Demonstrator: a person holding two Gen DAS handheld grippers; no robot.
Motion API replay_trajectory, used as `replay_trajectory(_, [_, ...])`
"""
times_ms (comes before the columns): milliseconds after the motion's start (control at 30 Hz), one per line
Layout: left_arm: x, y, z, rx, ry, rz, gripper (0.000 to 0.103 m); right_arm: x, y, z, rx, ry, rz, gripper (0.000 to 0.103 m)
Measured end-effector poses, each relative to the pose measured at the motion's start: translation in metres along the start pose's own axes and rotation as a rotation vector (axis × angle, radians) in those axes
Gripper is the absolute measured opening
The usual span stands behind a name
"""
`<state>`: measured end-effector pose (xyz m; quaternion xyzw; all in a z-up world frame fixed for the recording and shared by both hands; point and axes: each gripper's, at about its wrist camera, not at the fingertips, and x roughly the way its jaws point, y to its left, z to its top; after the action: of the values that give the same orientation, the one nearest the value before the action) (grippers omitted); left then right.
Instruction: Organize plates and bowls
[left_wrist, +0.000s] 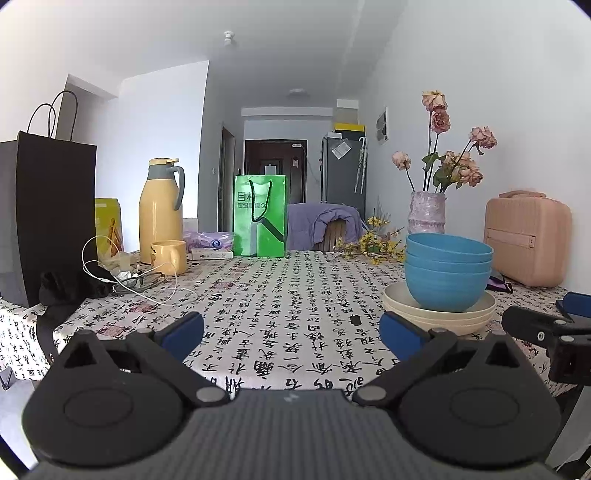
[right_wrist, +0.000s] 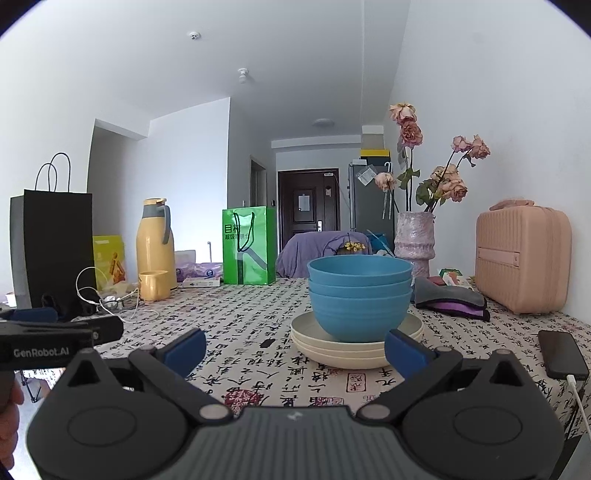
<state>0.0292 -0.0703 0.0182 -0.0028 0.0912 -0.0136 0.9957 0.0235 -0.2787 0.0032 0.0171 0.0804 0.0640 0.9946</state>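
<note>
Three nested blue bowls (left_wrist: 447, 277) stand on a stack of cream plates (left_wrist: 439, 317) on the calligraphy tablecloth; the bowls (right_wrist: 360, 299) and plates (right_wrist: 354, 347) also show in the right wrist view, straight ahead. My left gripper (left_wrist: 291, 332) is open and empty, low over the table, left of the stack. My right gripper (right_wrist: 295, 349) is open and empty, just in front of the plates, its right fingertip (right_wrist: 406, 349) near the plate rim. The right gripper shows at the right edge of the left wrist view (left_wrist: 554, 325).
On the table stand a yellow thermos (left_wrist: 160, 210), yellow mug (left_wrist: 170, 256), green bag (left_wrist: 260, 216), black bag (left_wrist: 44, 214), glasses and cable (left_wrist: 144, 280), flower vase (left_wrist: 426, 212), pink case (left_wrist: 526, 236), folded cloth (right_wrist: 450, 299) and a phone (right_wrist: 563, 354).
</note>
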Motion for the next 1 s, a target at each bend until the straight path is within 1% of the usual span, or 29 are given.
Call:
replay_trajectory(267, [-0.0002,-0.0008,0.0005,0.009,-0.003,0.003,0.103,0.0034,0.0013,-0.0004,-0.002,0.008,0.004,0.103])
replay_trajectory(633, [-0.0023,-0.002,0.0014,0.011,-0.014,0.005,0.103,0.0036,0.0022,-0.0006,0.002,0.005,-0.02,0.103])
replay_trajectory(1000, [-0.0022,-0.001,0.0012,0.013,-0.015,0.006,0.103,0.0028,0.0035,-0.0014,-0.004,0.008,-0.016,0.103])
